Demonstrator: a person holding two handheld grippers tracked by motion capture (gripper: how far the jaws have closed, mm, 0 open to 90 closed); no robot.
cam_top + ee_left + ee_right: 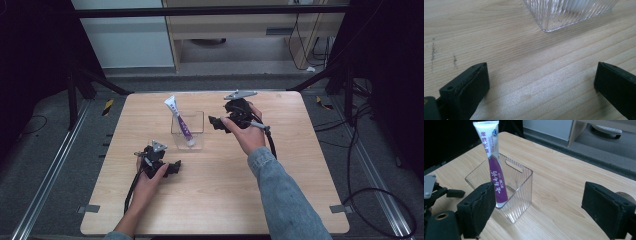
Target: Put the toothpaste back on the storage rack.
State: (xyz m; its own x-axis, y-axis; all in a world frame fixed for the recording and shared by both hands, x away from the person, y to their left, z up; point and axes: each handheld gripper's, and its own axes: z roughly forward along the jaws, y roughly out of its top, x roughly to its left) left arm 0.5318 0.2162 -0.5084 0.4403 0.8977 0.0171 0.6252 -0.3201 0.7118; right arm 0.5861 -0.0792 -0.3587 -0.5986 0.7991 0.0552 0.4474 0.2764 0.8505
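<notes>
One tube (492, 162), one clear ribbed bin (188, 131), two claws, one wooden bench (215, 190); tube stands tilted inside the bin, white crimped end up, purple lower body; right claw (539, 206) spread wide, nothing between its pads, bin and tube just ahead, apart from it; left claw (541, 86) also apart, empty, low over the bench near the bin's corner; tube printing is Asian characters, unreadable.

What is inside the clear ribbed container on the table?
A single white-and-purple tube stands tilted inside the clear container, cap end down, its flat crimped end rising above the rim. Nothing else shows through the walls. The ribbing blurs the cap, so how it sits on the bottom cannot be told.
</notes>
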